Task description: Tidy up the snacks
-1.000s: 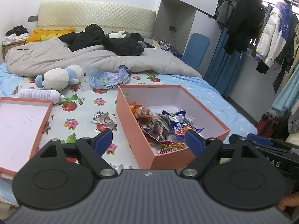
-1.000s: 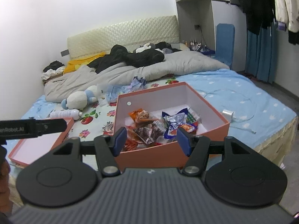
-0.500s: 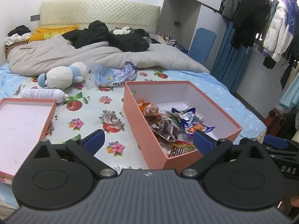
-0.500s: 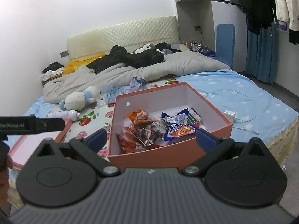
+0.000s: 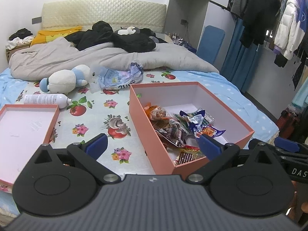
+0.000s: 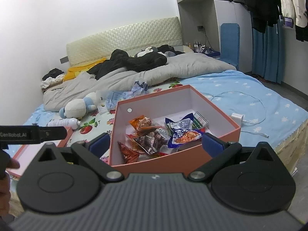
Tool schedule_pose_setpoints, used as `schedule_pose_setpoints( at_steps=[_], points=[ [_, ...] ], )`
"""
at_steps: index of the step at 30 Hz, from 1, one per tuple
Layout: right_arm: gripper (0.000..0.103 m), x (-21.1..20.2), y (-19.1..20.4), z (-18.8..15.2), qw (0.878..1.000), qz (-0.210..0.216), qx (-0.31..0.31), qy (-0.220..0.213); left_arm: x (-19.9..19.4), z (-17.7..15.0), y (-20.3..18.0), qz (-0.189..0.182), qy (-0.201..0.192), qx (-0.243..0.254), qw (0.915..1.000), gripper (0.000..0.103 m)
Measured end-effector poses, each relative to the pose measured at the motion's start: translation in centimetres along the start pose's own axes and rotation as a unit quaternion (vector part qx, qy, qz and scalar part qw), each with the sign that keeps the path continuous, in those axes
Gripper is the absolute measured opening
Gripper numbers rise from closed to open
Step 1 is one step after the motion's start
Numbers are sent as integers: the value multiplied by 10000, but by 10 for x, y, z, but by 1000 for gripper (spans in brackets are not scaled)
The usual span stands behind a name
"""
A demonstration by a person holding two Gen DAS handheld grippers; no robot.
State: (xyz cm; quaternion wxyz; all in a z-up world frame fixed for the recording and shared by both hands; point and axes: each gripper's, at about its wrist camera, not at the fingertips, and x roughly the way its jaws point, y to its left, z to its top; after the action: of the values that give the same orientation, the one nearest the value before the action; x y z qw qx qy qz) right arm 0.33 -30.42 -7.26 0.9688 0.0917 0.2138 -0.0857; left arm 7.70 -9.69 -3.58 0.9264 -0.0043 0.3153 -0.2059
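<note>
An open salmon-pink box (image 5: 142, 113) (image 6: 221, 115) sits on the bed near its front edge. Inside lie several snack packets: orange ones (image 5: 156, 112) (image 6: 142, 124), dark ones (image 5: 174, 133) (image 6: 152, 139) and a blue-and-white one (image 5: 204, 129) (image 6: 182, 133). My left gripper (image 5: 153, 146) stands wide open, hovering before the box's near left corner with nothing between its fingers. My right gripper (image 6: 156, 144) is also wide open, in front of the box's near wall, holding nothing. The box's lid (image 5: 25, 127) (image 6: 65, 134) lies upturned at the left.
On the fruit-print sheet (image 5: 92, 119) lie a white spray bottle (image 5: 46, 99), a plush toy (image 5: 63, 79) and a crumpled plastic bag (image 5: 117, 77). A grey duvet with dark clothes covers the back. A white charger and cable (image 6: 237, 118) lie right of the box. Clothes hang at the right.
Both grippers' jaws have spread wider, the right one much more. The left view has slid left and slightly down, so the box sits further right in it.
</note>
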Motion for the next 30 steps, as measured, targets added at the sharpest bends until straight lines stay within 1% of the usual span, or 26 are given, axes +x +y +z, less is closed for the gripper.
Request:
schedule_pose_setpoints(
  at_steps=[4,7,12,16,30],
  points=[
    [103,2,-3,0,10000,-9,45,11,1,1,-4,156,13,99,9998,102],
    [103,2,-3,-1,10000,-21,53,7,3,2,-4,70,43,32,10000,102],
    [103,2,-4,-2,10000,2,79,1,3,1,-7,64,66,103,9999,102],
    [103,2,-3,-2,10000,29,93,-7,2,0,-9,-55,69,149,9999,102],
    [103,2,-4,-3,9999,12,119,11,0,0,-13,-34,40,135,9999,102]
  ],
)
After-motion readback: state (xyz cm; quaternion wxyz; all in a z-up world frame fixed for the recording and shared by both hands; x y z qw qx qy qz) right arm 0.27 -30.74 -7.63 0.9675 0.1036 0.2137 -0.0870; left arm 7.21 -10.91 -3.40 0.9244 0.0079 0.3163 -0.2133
